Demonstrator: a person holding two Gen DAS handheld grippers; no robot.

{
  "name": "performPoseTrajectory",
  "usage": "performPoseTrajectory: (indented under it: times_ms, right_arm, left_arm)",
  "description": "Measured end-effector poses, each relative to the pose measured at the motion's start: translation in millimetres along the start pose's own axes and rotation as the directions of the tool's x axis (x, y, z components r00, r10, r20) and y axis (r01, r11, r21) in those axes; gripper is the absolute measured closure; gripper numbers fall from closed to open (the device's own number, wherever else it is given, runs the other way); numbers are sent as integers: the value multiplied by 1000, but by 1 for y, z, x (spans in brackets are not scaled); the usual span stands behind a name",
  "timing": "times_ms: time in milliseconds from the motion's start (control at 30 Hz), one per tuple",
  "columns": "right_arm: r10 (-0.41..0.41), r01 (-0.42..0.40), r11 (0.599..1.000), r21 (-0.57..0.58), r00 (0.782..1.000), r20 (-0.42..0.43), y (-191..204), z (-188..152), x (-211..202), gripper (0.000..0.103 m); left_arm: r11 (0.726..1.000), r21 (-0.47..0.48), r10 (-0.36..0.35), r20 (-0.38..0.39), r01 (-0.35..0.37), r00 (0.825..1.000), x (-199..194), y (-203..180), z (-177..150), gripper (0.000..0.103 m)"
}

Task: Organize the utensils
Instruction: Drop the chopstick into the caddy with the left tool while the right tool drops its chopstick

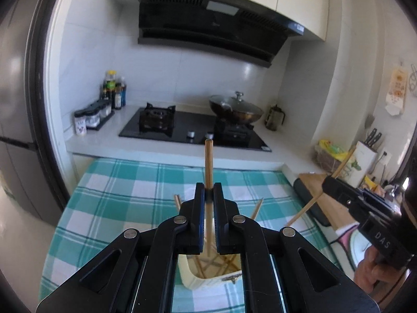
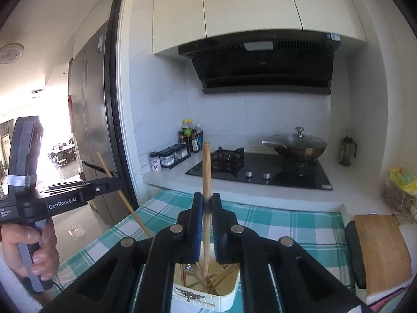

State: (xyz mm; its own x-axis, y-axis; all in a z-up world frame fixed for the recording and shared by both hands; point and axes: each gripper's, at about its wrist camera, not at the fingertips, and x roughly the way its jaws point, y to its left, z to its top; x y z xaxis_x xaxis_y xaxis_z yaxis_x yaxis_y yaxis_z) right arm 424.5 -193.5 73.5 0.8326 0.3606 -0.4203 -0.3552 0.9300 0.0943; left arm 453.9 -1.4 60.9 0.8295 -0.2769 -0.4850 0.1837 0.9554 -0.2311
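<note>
Grippers both pinched on chopsticks. Left gripper point(image 1: 209, 190), frame centre, clamps a thin round wooden chopstick point(image 1: 208, 161) upright, lower end down in the cream rectangular holder box point(image 1: 198, 279) at bottom centre, probably for a straight drop. Right gripper point(image 2: 207, 203) grips a second wooden chopstick point(image 2: 206, 172) likewise, tip above the box's loose sticks. Holder sits on the teal-white checked tablecloth point(image 1: 117, 195). Black gas stove point(image 1: 187, 127) behind, wooden cutting board point(image 2: 380, 247) lower right.

a home kitchen: gas hob point(image 1: 192, 126), range hood point(image 2: 260, 62), lidded wok point(image 1: 235, 109), fridge point(image 2: 90, 109).
</note>
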Motion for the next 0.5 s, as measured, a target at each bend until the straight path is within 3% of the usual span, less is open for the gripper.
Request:
performPoseTrajectory:
  times_ms: [133,267,400,433,467,500]
  right_arm:
    - [49,-45,999,29,986,-156,-9,-25,61,96]
    - [65,-51,998,49,935,-348,-16,-53,115,96]
    - [72,-40,996,84,902,-425,-25,-73,147,95]
    - [73,-32,994,103,900,-429,-29,-76,152,94]
    - [76,-27,992,119,901,-428,-33,-78,157,92]
    - [77,-22,991,133,902,-424,-36,-80,161,86]
  left_arm:
    - [1000,-3,4,-147,-5,989,51,6,-19,99]
    - [1000,-23,-5,-241,0,971,86,12,-37,99]
    - [1000,-16,-4,-273,-1,962,102,11,-48,98]
    - [1000,-9,5,-273,-8,962,101,9,-50,89]
    - [1000,-1,12,-271,-13,963,100,9,-52,67]
    - [1000,3,21,-263,-21,965,97,9,-52,53]
